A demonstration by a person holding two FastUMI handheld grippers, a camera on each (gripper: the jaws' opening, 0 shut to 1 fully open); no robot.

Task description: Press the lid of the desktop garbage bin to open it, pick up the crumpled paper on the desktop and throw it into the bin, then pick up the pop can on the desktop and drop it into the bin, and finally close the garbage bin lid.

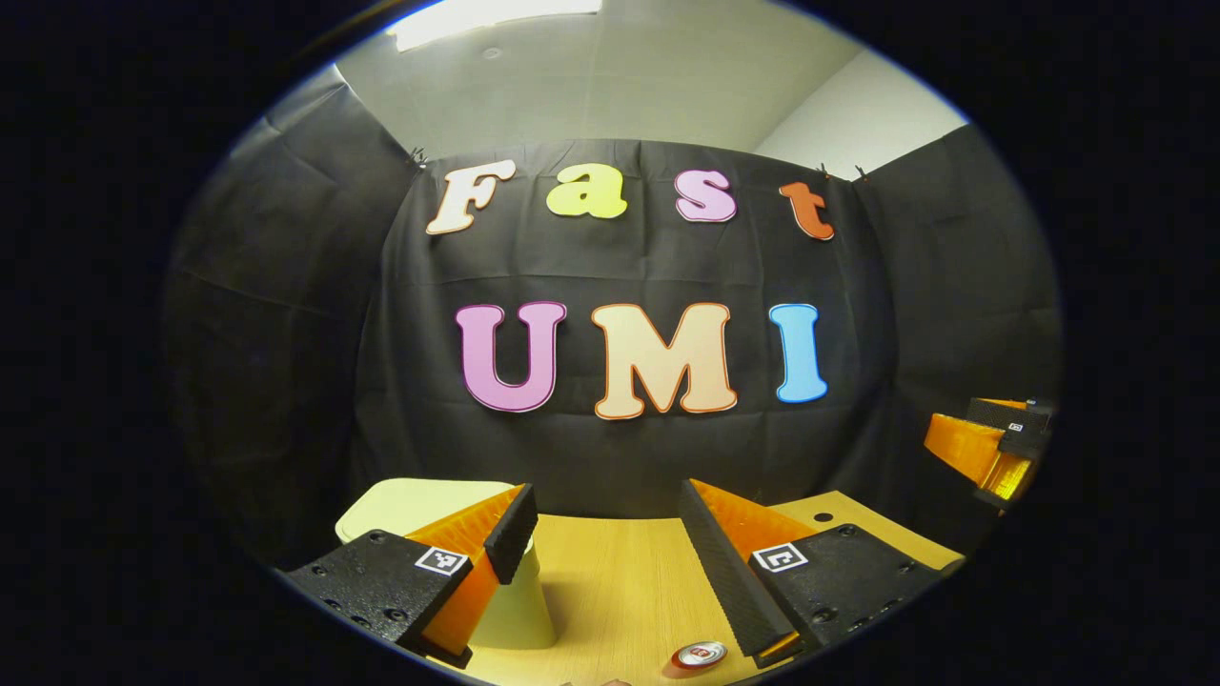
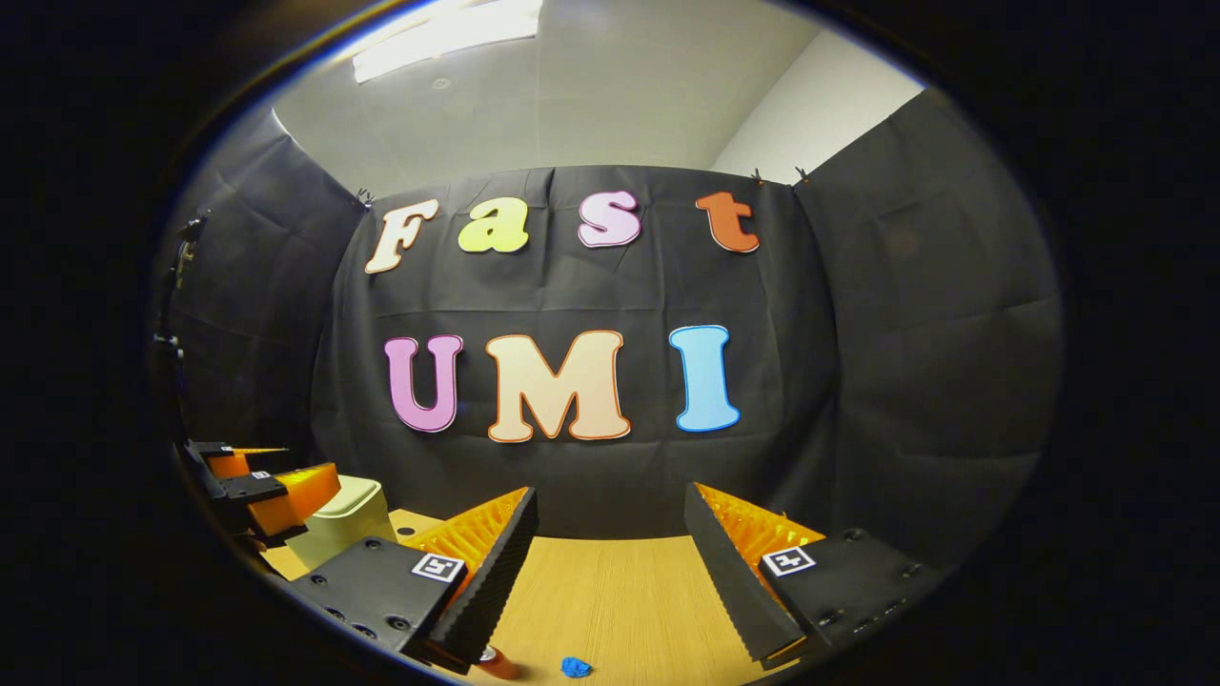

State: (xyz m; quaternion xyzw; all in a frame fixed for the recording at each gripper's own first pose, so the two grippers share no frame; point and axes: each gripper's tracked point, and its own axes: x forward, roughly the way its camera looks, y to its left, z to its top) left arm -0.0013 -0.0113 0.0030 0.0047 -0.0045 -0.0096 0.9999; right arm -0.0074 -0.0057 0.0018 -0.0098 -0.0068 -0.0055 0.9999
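A pale cream bin (image 1: 419, 503) stands on the wooden desk (image 1: 620, 581) at the lower left of the left gripper view, its lid lying flat, partly behind one finger. My left gripper (image 1: 605, 505) hovers open and holds nothing. The top of a pop can (image 1: 699, 655) shows at the bottom edge. In the right gripper view my right gripper (image 2: 610, 505) is open and holds nothing. Below it on the desk (image 2: 610, 591) lie a small blue crumpled paper (image 2: 575, 667) and the red pop can (image 2: 496, 660). The bin (image 2: 348, 514) sits far left, with the left gripper (image 2: 286, 474) just above it.
Black cloth walls close off the back and both sides of the desk. A small round hole (image 1: 822, 516) sits in the desk near its far right corner. The right gripper (image 1: 972, 443) hangs at the right edge of the left gripper view.
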